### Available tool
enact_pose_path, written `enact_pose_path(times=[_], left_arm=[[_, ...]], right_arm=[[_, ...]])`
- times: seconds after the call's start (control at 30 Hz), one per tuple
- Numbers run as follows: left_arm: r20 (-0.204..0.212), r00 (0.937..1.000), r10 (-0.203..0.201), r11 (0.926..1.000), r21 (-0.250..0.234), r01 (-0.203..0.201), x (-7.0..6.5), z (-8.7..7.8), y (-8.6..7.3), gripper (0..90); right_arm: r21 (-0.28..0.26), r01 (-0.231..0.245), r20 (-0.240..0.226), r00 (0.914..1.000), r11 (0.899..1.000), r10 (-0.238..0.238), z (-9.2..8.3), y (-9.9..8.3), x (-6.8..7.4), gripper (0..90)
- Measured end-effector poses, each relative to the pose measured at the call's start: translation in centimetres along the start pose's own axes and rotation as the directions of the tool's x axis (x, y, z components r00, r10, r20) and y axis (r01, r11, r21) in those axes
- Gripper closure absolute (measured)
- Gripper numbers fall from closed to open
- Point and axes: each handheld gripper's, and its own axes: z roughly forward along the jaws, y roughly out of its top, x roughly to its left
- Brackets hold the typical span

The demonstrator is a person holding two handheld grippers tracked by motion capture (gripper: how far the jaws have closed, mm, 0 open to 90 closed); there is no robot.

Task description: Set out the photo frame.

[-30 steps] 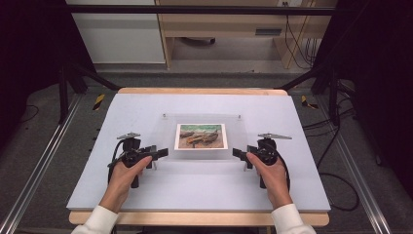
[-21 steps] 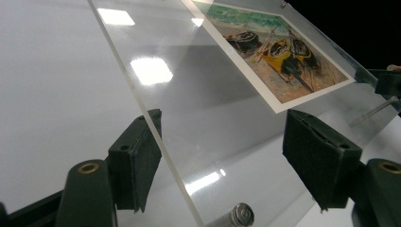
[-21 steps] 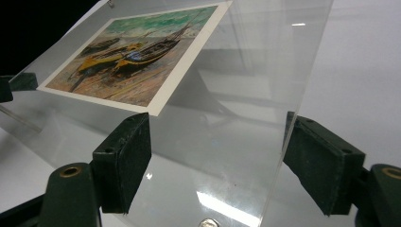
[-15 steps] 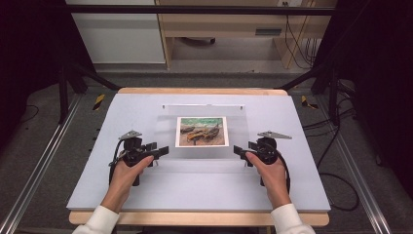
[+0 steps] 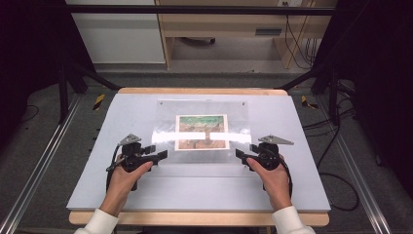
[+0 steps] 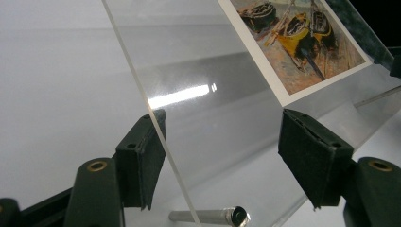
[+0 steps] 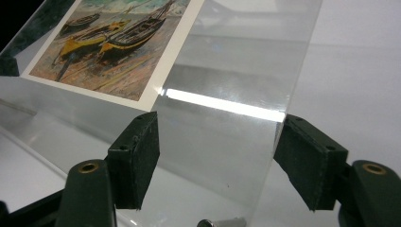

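The clear acrylic frame (image 5: 202,134) with its boat picture (image 5: 201,131) is tilted up over the tabletop (image 5: 292,190). Left gripper (image 5: 163,155) and right gripper (image 5: 238,153) flank its side edges; both jaws, just closing, remain open, not gripping

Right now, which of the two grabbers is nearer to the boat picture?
The left, slightly, though it is close. The left gripper sits just beyond the boat picture at its lower left corner; the right gripper flanks the clear sheet a little farther off.
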Motion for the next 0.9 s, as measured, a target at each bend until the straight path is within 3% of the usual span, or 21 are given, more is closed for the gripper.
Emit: enact_pose_path(times=[0.3,0.9], left_arm=[[-0.009,0.9998,0.019,0.9998,-0.004,-0.019,-0.4,-0.7,-0.4,36.5],[-0.018,0.9997,0.017,0.9999,-0.004,-0.017,-0.7,-1.0,-0.6,38.5]], right_arm=[[-0.012,0.028,0.013,0.9995,1.0,-0.028,-0.8,-0.4,0.4,37.5],[-0.02,0.033,0.017,0.9993,0.999,-0.032,-1.3,-0.8,0.5,41.3]])
